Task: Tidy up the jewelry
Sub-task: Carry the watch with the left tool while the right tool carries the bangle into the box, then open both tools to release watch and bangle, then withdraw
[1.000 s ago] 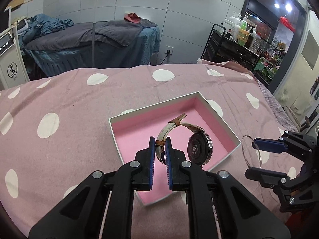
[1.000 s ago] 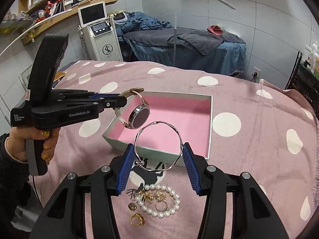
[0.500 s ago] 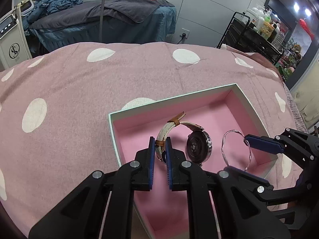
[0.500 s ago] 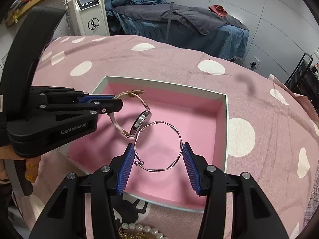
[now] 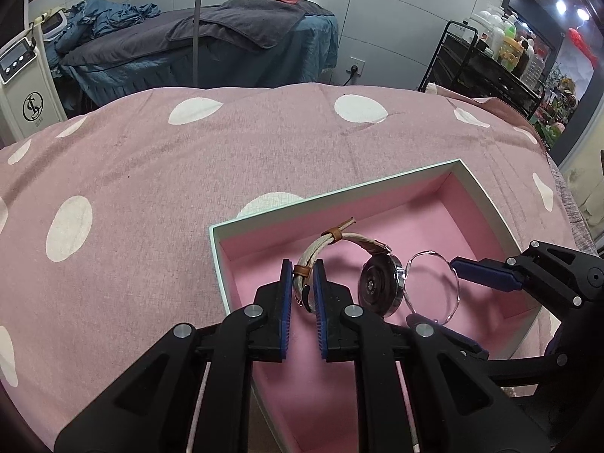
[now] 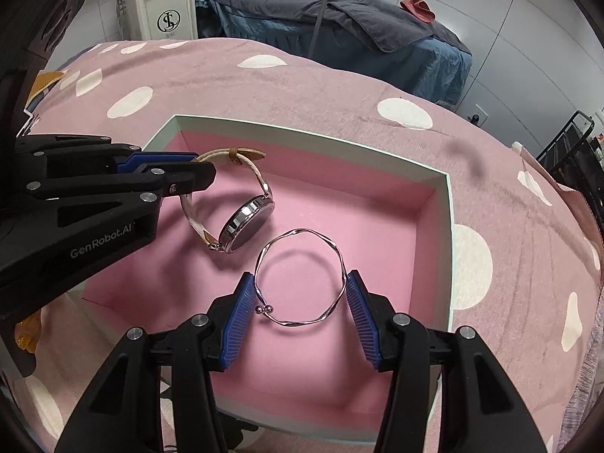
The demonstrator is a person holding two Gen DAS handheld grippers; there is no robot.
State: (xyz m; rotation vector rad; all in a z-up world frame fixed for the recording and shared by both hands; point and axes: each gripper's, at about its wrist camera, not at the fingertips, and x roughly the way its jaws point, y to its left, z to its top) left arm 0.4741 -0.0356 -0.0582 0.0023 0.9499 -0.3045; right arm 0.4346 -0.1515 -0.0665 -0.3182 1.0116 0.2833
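Left gripper (image 5: 303,283) clamps watch (image 6: 247,222), right gripper (image 6: 301,294) bangle (image 6: 300,277); apparently clear of box (image 6: 449,204) walls.

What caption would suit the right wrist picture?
Right tool holds a silver bangle over the pink-lined box; left tool grips a watch.

1. The left gripper (image 5: 303,283) clamps the pale strap of the watch (image 5: 341,264) between its blue pads.
2. The watch case hangs just right of the gripper, above the pink floor of the box (image 5: 377,188).
3. Further right, the right gripper (image 5: 445,294) holds a silver bangle (image 5: 434,290), just beside the watch case.
4. The box rests on a pink polka-dot cover (image 5: 151,170) extending ahead of the gripper.
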